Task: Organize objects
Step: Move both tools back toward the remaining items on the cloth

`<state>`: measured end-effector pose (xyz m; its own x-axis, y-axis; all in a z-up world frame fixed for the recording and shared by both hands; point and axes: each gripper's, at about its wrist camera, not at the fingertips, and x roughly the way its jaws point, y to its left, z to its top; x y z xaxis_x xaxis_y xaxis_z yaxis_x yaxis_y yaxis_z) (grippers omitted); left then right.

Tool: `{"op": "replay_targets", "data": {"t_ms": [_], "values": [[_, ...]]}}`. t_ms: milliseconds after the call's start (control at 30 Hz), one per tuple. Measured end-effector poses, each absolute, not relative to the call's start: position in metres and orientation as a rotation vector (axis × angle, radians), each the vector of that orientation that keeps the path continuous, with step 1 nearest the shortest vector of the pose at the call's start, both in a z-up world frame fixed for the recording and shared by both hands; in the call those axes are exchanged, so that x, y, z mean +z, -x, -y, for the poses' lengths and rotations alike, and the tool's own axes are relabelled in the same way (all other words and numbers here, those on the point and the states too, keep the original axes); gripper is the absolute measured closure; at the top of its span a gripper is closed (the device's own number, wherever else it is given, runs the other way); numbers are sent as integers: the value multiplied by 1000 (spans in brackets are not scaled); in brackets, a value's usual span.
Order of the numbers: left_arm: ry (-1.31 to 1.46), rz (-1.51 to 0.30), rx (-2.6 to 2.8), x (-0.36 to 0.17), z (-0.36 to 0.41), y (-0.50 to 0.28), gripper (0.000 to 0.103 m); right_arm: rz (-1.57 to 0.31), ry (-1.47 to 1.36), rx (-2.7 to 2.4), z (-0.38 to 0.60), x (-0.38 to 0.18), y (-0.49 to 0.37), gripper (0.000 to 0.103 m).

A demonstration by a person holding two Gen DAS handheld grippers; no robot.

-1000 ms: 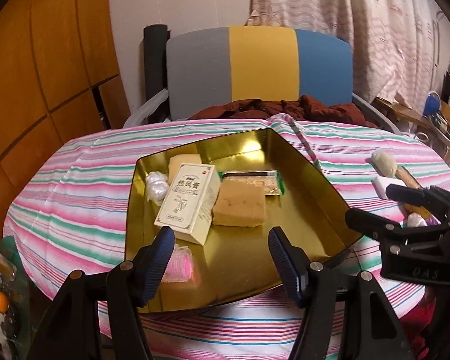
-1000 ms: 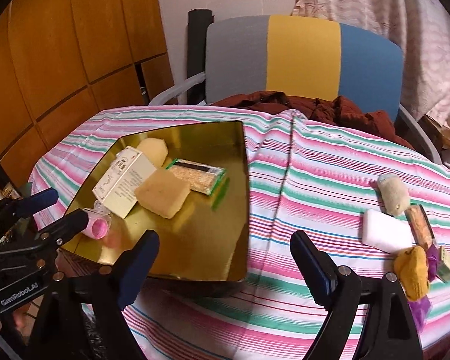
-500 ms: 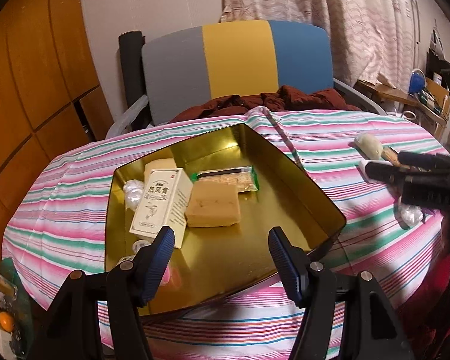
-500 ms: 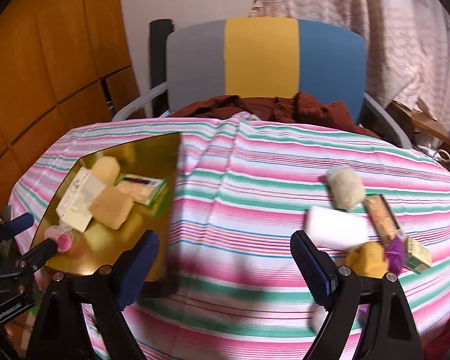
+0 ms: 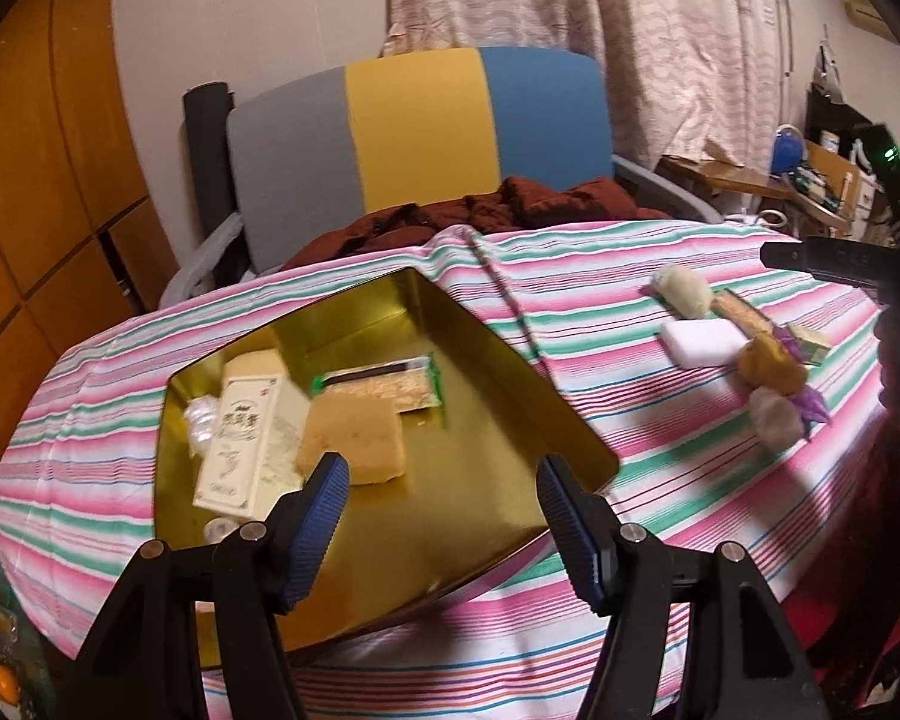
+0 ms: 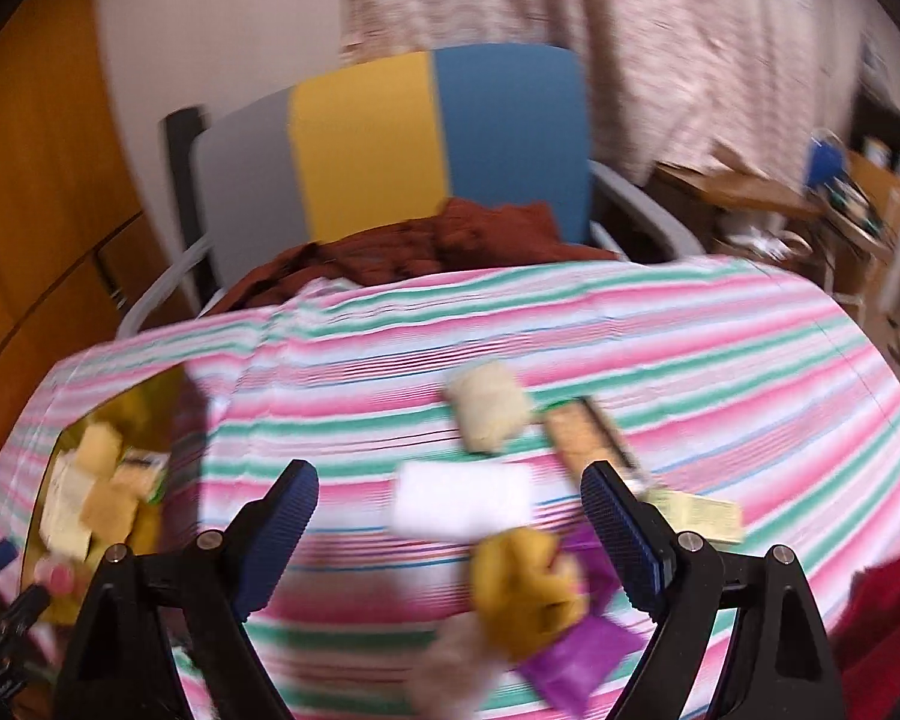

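A gold tin tray (image 5: 510,348) lies on the striped table and holds a cream box (image 5: 243,438), a tan sponge block (image 5: 354,435), a green-edged snack bar (image 5: 384,387) and small wrapped items. My left gripper (image 5: 441,519) hovers open over the tray's near edge, empty. Loose items lie to the right: a pale bun (image 6: 489,414), a white block (image 6: 459,507), a snack bar (image 6: 591,441), a yellow lump (image 6: 528,585) and a purple wrapper (image 6: 576,660). My right gripper (image 6: 450,537) is open above them, with the white block between its fingers in view.
A grey, yellow and blue chair (image 5: 414,138) with a dark red garment (image 5: 498,213) stands behind the table. Wooden panels (image 5: 36,180) fill the left side. A cluttered desk (image 5: 810,186) is at the far right. The tray (image 6: 72,438) shows at the left in the blurred right wrist view.
My right gripper has swung right, from over the tray to over the loose items. The left gripper has pulled back a little and turned right. Both stayed open.
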<state>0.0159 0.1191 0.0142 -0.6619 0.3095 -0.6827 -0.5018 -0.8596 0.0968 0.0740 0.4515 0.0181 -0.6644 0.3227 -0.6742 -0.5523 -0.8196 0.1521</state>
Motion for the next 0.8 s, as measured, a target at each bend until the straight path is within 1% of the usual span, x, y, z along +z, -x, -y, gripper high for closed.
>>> {"op": "replay_targets", "data": {"t_ms": [167, 267, 400, 533, 633, 800], "values": [[937, -352, 2424, 18, -134, -16, 37, -731, 799, 2324, -504, 5, -96, 13], [939, -385, 2379, 19, -152, -17, 37, -858, 749, 2279, -518, -1, -107, 12], [968, -371, 2250, 16, -186, -13, 37, -908, 713, 2280, -524, -1, -112, 10], [999, -369, 2129, 8, -222, -12, 42, -946, 686, 2292, -525, -2, -116, 10], [998, -383, 2047, 1, -251, -15, 42, -991, 654, 2297, -528, -3, -120, 7], [1047, -380, 1928, -16, -287, -15, 43, -1081, 659, 2305, -534, -9, -120, 6]]}}
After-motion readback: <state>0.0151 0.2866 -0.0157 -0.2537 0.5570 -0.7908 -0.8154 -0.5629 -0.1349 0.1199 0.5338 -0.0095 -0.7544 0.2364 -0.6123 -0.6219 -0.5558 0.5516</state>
